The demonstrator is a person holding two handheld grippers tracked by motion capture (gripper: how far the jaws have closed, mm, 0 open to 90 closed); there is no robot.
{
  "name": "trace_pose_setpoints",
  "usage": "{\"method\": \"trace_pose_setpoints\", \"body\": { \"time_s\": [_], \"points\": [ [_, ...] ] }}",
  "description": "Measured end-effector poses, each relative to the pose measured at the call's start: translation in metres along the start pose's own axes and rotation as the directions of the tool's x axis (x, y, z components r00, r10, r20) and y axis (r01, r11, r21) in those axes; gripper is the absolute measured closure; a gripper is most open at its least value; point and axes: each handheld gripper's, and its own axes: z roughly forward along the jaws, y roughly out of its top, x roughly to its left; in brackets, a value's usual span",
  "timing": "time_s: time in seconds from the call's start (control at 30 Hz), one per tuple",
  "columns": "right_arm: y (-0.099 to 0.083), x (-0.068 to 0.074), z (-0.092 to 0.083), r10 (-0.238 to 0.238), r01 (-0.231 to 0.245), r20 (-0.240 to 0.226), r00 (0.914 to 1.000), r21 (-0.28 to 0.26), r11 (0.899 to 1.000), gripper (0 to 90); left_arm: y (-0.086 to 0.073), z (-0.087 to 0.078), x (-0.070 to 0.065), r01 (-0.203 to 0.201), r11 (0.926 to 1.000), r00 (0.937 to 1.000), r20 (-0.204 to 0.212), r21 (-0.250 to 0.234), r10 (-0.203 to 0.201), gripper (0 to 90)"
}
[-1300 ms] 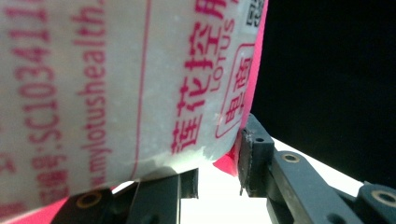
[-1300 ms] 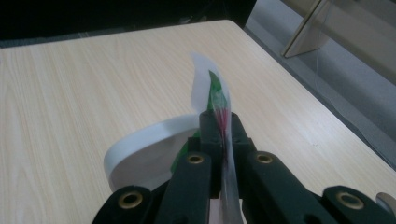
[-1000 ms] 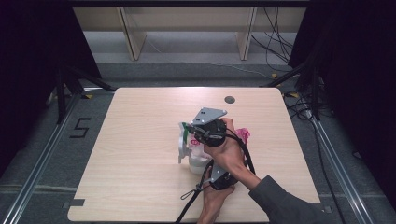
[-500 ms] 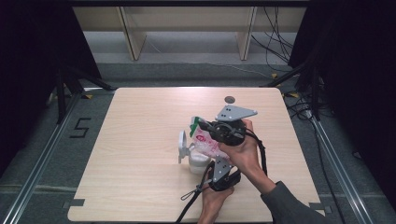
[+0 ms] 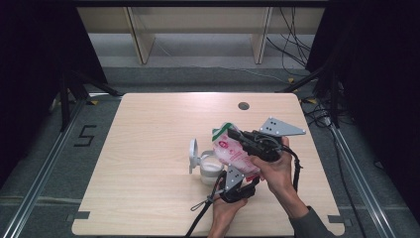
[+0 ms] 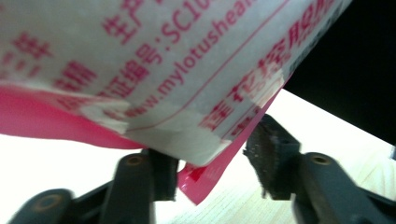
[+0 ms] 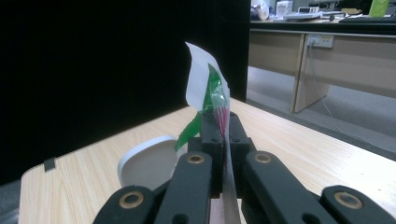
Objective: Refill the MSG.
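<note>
In the high view, a pink-and-white printed plastic pouch (image 5: pixel 232 151) is held above the pale wooden table (image 5: pixel 148 148), beside a white lidded plastic jar (image 5: pixel 208 167); the right gripper (image 5: pixel 242 138) pinches its top, the left gripper (image 5: pixel 236 184) sits beneath. In the left gripper view, the jaws have just been opening and stand spread, the pouch (image 6: pixel 187 65) hanging between them unpressed. In the right gripper view, the jaws are pressed together on the pouch's green-edged top (image 7: pixel 212 100).
</note>
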Motion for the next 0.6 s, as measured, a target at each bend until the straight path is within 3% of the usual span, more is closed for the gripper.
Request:
{"method": "trace_pose_setpoints", "body": {
  "time_s": [0.03,0.07,0.1,0.17,0.23,0.27,0.3,0.33,0.4,0.5,0.53,0.57,0.6],
  "points": [
    [-0.001,-0.004,-0.002,-0.02,0.02,0.002,0.9998,-0.015,1.0,90.0,0.0,0.0,-0.001,-0.004,1.0,1.0,-0.009,0.006,0.004,49.1],
    [-0.002,-0.005,-0.003,0.01,-0.01,-0.009,0.9999,-0.02,1.0,90.0,-0.001,0.003,-0.004,0.02,0.9995,0.9997,-0.011,-0.025,-0.02,48.4],
    [-0.002,-0.008,-0.005,0.014,-0.014,-0.003,0.9999,-0.032,0.999,90.0,-0.002,0.002,-0.003,0.013,0.9998,0.9999,-0.005,-0.016,-0.013,46.8],
    [-0.003,-0.013,-0.009,0.014,-0.013,0.014,0.9998,-0.046,0.999,90.0,-0.001,0.001,-0.003,0.047,0.9988,0.9989,-0.006,-0.015,-0.047,42.8],
    [-0.004,-0.016,-0.012,0.029,-0.029,0.006,0.9995,-0.039,0.999,90.0,0.001,-0.003,-0.004,0.042,0.9991,0.9986,-0.032,-0.008,-0.042,38.3],
    [-0.005,-0.017,-0.013,0.037,-0.037,0.009,0.9993,-0.043,0.998,90.0,0.001,-0.003,-0.003,0.041,0.9991,0.9989,-0.023,-0.011,-0.041,36.3],
    [-0.006,-0.02,-0.014,0.011,-0.01,0.025,0.9996,-0.049,0.999,90.0,0.001,-0.006,-0.003,0.046,0.9989,0.9985,-0.03,-0.005,-0.046,35.0],
    [-0.007,-0.02,-0.015,0.051,-0.05,0.024,0.9984,-0.047,0.998,90.0,0.001,-0.008,-0.003,0.047,0.9989,0.9982,-0.037,0.003,-0.046,34.2],
    [-0.01,-0.024,-0.016,0.049,-0.048,0.02,0.9986,-0.047,0.998,90.0,0.001,-0.01,-0.002,0.053,0.9986,0.998,-0.035,0.004,-0.053,30.9],
    [-0.016,-0.028,-0.02,0.053,-0.052,0.03,0.9982,-0.023,0.998,90.0,0.0,-0.013,-0.001,0.052,0.9982,0.9986,0.002,0.03,-0.052,29.8],
    [-0.018,-0.03,-0.02,0.069,-0.068,0.028,0.9972,-0.032,0.997,90.0,0.0,-0.016,-0.002,0.051,0.9976,0.9987,-0.007,0.047,-0.05,29.1],
    [-0.02,-0.03,-0.022,0.093,-0.093,0.028,0.9952,-0.023,0.995,90.0,0.0,-0.016,-0.005,0.063,0.9976,0.9979,0.01,0.028,-0.063,28.1],
    [-0.022,-0.034,-0.023,0.064,-0.063,0.034,0.9974,-0.021,0.998,90.0,0.0,-0.018,-0.006,0.045,0.9986,0.999,0.0,0.027,-0.045,28.2]
  ]
}}
